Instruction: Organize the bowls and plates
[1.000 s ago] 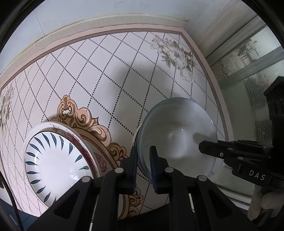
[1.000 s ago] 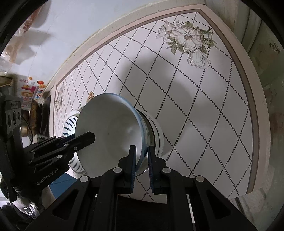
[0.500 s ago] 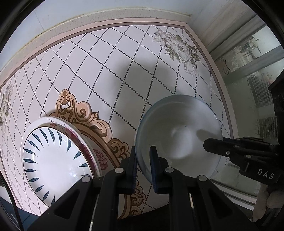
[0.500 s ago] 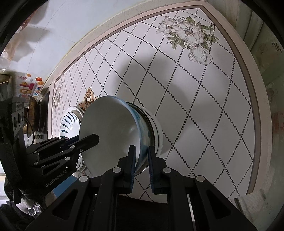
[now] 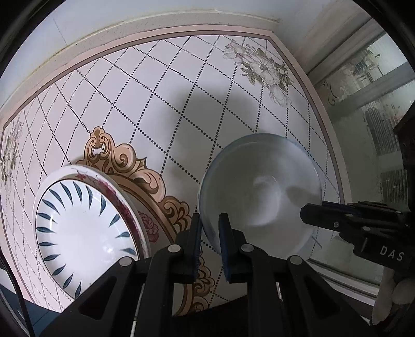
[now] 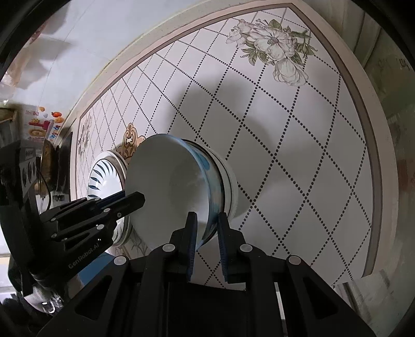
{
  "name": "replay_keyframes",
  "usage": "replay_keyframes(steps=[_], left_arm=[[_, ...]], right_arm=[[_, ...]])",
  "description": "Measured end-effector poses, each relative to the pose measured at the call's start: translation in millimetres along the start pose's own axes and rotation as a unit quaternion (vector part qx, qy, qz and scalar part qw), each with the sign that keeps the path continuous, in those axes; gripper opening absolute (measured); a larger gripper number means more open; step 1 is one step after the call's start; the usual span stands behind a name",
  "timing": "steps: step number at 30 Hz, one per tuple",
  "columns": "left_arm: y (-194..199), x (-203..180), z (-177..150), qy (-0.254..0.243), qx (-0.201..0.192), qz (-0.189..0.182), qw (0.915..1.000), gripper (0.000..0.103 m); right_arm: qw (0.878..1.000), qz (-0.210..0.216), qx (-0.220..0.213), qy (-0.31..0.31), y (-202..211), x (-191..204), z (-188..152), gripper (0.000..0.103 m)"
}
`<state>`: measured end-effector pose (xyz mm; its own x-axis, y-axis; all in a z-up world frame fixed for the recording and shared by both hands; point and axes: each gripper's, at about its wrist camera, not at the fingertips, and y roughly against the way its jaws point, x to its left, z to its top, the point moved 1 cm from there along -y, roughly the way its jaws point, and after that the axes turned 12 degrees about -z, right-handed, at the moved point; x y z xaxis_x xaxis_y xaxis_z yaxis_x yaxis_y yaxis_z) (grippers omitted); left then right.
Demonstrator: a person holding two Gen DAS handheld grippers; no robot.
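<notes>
A white bowl with a blue outer band is held between both grippers. My left gripper is shut on its near rim. My right gripper is shut on the opposite rim and shows in the left wrist view. In the right wrist view the bowl sits in or just above a second white bowl. A stack of plates, the top one white with blue leaf strokes, lies to the left on the patterned table.
The table's pink border runs close on the right, with a frosted glass door beyond it. A white wall backs the table. Clutter and a colourful box stand at the far left.
The bowl has shifted slightly right and tilted, held by both grippers. The second bowl under it shows more in the right wrist view. Both grips are unchanged.
</notes>
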<state>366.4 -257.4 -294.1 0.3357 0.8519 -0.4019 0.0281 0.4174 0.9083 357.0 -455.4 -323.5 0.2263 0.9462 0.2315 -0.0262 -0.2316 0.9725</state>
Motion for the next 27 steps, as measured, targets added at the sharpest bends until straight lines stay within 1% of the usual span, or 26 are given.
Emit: replay_keyframes(steps=[4, 7, 8, 9, 10, 11, 12, 13, 14, 15, 16, 17, 19, 21, 23, 26, 27], left_arm=[[14, -7, -4, -0.009, 0.002, 0.005, 0.9999, 0.012], [33, -17, -7, -0.024, -0.007, 0.006, 0.9997, 0.013], [41, -22, -8, -0.030, -0.010, 0.002, 0.9995, 0.018], [48, -25, -8, -0.033, -0.014, -0.003, 0.9993, 0.020], [55, -29, -9, -0.037, -0.020, -0.005, 0.9991, 0.022], [62, -33, -9, -0.045, -0.024, -0.006, 0.9987, 0.027], [67, -37, -9, -0.051, -0.028, -0.009, 0.9983, 0.035], [72, -39, -9, -0.053, -0.032, -0.012, 0.9980, 0.039], [80, -42, -10, -0.057, -0.039, -0.017, 0.9974, 0.047], [84, -45, -10, -0.063, -0.044, -0.019, 0.9969, 0.060], [92, -49, -10, -0.070, -0.051, -0.021, 0.9960, 0.066], [97, -52, -10, -0.074, -0.056, -0.022, 0.9954, 0.075], [104, -55, -9, -0.078, -0.064, -0.025, 0.9946, 0.078], [112, -58, -8, -0.079, -0.068, -0.030, 0.9941, 0.090], [117, -58, -7, -0.079, -0.074, -0.033, 0.9936, 0.092], [123, -58, -6, -0.077, -0.082, -0.039, 0.9929, 0.093], [124, -58, -6, -0.076, -0.083, -0.043, 0.9927, 0.096]], right_arm=[[1.000, -0.008, -0.003, -0.013, 8, -1, -5, 0.018], [0.999, -0.017, -0.026, -0.011, 29, 5, -12, 0.019], [0.999, -0.022, -0.034, -0.010, 36, 7, -15, 0.024], [0.999, -0.025, -0.043, -0.009, 45, 10, -19, 0.035], [0.998, -0.031, -0.052, -0.009, 54, 12, -21, 0.042], [0.997, -0.037, -0.060, -0.010, 62, 13, -24, 0.053], [0.997, -0.044, -0.070, -0.008, 72, 15, -27, 0.059], [0.996, -0.049, -0.079, -0.009, 82, 17, -31, 0.061], [0.995, -0.053, -0.086, -0.011, 90, 17, -33, 0.066], [0.994, -0.056, -0.092, -0.012, 97, 17, -36, 0.072], [0.993, -0.058, -0.099, -0.015, 106, 18, -40, 0.075], [0.993, -0.057, -0.103, -0.018, 112, 18, -42, 0.079], [0.992, -0.057, -0.111, -0.026, 123, 17, -47, 0.083], [0.991, -0.058, -0.114, -0.032, 130, 14, -49, 0.088], [0.990, -0.063, -0.119, -0.037, 137, 12, -52, 0.090], [0.989, -0.061, -0.125, -0.041, 145, 10, -56, 0.092], [0.989, -0.062, -0.127, -0.040, 147, 11, -58, 0.092]])
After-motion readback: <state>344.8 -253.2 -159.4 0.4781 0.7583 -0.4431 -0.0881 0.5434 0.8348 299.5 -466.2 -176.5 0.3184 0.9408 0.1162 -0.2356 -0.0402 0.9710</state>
